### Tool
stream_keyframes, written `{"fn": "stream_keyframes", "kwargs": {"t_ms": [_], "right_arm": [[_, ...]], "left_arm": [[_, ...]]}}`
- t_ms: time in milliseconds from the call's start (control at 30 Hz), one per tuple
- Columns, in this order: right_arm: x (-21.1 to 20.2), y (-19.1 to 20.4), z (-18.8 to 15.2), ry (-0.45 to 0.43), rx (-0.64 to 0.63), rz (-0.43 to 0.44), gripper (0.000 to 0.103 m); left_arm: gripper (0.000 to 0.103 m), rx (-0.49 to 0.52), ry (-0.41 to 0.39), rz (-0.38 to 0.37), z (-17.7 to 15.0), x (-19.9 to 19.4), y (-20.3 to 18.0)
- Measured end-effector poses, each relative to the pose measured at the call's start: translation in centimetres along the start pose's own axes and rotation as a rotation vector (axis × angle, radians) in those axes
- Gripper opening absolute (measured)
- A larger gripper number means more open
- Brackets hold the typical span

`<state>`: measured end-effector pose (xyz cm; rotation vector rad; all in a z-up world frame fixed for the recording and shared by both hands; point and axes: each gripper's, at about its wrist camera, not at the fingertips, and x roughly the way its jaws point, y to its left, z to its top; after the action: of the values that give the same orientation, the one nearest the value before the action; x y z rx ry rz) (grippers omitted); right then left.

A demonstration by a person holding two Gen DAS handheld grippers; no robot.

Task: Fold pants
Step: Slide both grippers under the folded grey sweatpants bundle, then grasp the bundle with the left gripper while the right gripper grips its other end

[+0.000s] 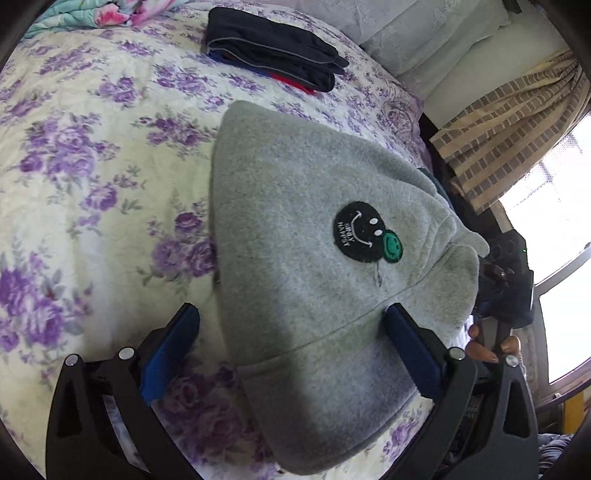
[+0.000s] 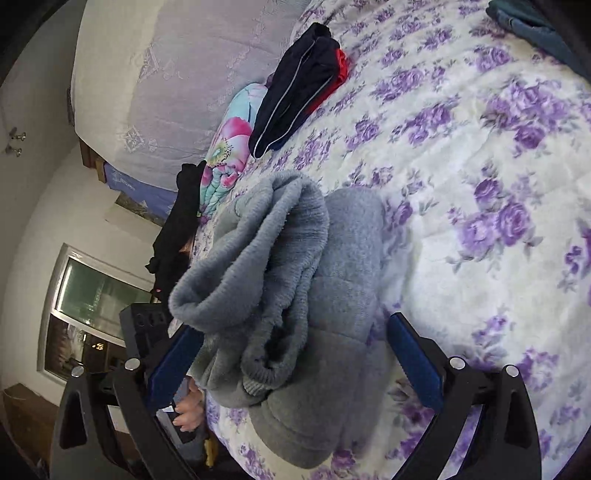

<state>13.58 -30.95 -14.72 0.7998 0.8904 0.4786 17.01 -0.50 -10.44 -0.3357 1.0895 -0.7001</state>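
Grey fleece pants (image 1: 295,206) lie folded on the floral quilt (image 1: 92,166), with a black and green smiley patch (image 1: 364,236) facing up. My left gripper (image 1: 291,312) stands open, its blue pads either side of the fabric near the seamed end and not clamped on it. In the right wrist view the pants (image 2: 280,266) are bunched, with fuzzy lining and a ribbed cuff showing. My right gripper (image 2: 295,325) is open around that bunched end. The right gripper's body (image 1: 509,273) shows beyond the pants, held by a hand (image 1: 487,347).
A stack of folded dark clothes (image 1: 273,51) with red and blue edges sits further up the bed (image 2: 299,88). A lavender lace pillow (image 1: 424,33), a colourful blanket (image 2: 229,147), a black garment (image 2: 173,236), a checked curtain (image 1: 509,125) and a bright window border the bed.
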Motion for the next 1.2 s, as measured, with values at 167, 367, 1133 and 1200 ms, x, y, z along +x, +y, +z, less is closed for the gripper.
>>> {"fn": "stream_keyframes", "kwargs": {"t_ms": [167, 367, 1133, 1200], "right_arm": [[0.5, -0.3, 0.7, 0.016, 0.052, 0.075, 0.1], [0.2, -1.1, 1.3, 0.035, 0.145, 0.164, 0.1], [1.8, -0.6, 1.4, 0.022, 0.029, 0.067, 0.099], [1.8, -0.6, 1.3, 0.011, 0.025, 0.062, 0.098]], "left_arm": [[0.098, 0.037, 0.018, -0.049, 0.4, 1.2, -0.7], [0.098, 0.038, 0.012, -0.076, 0.3, 1.2, 0.0], [0.098, 0.06, -0.02, -0.086, -0.9, 1.1, -0.3], [0.096, 0.052, -0.029, -0.088, -0.8, 1.1, -0.3]]}}
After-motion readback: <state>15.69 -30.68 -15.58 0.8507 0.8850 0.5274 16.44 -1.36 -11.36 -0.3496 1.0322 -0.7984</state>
